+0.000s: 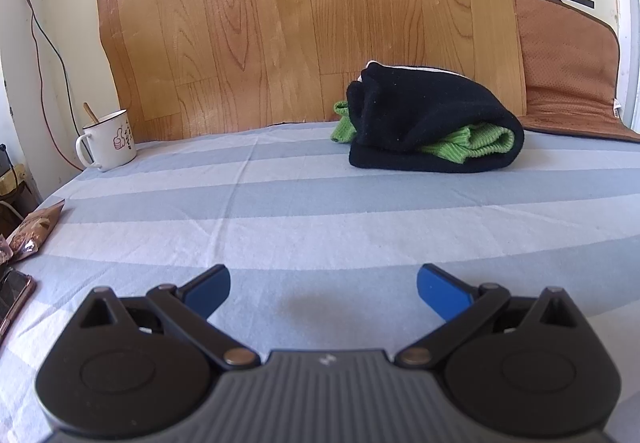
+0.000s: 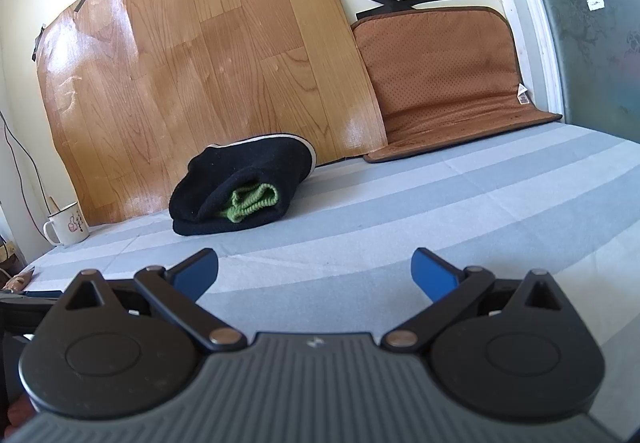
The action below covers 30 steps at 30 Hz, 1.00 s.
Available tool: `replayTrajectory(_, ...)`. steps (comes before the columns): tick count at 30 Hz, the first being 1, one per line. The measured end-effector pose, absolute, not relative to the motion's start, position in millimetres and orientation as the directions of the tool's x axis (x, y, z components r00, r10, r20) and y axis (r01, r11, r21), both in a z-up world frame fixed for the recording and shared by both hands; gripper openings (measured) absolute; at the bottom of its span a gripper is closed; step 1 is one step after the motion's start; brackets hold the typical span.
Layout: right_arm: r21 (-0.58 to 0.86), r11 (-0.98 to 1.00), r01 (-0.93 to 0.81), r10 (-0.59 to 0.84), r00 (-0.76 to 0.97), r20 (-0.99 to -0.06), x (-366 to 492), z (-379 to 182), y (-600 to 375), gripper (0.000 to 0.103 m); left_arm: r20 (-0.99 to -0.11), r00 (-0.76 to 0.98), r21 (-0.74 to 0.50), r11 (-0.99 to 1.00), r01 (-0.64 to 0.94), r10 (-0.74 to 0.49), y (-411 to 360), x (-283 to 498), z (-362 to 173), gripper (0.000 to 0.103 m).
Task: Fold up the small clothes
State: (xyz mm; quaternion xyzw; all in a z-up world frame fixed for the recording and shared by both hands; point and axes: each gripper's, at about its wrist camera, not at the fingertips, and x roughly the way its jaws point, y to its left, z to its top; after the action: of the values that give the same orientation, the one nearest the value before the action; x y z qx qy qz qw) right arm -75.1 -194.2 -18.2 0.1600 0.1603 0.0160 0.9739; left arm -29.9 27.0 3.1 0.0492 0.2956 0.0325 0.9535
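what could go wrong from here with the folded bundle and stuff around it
1. The green knit sticks out of both ends of the black garment; a pinch by either open claw (left claw, right claw) on the black layer alone might let the green one slide out and undo the fold.
2. The mug stands near the sheet's edge; a wide left sweep might knock it.
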Motion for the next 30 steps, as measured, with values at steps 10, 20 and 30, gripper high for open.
replayTrajectory(10,0.317,0.948,0.020,0.082,0.949,-0.305,-75.7,-18.3,-194.1,0.103,-0.571,0.814,0.106,0.993,-0.053,0.104,29.2,-28.0,3.1,0.103)
replayTrajectory(20,0.317,0.948,0.021,0.081,0.949,-0.305,-75.9,-18.9,-193.4,0.103,-0.578,0.807,0.111,0.991,-0.068,0.120,30.0,-26.0,3.0,0.103)
replayTrajectory(30,0.288,0.958,-0.002,0.095,0.947,-0.308,-80.1,-10.5,-190.8,0.103,-0.625,0.777,0.054,0.997,-0.048,0.072,32.4,-25.7,9.4,0.103)
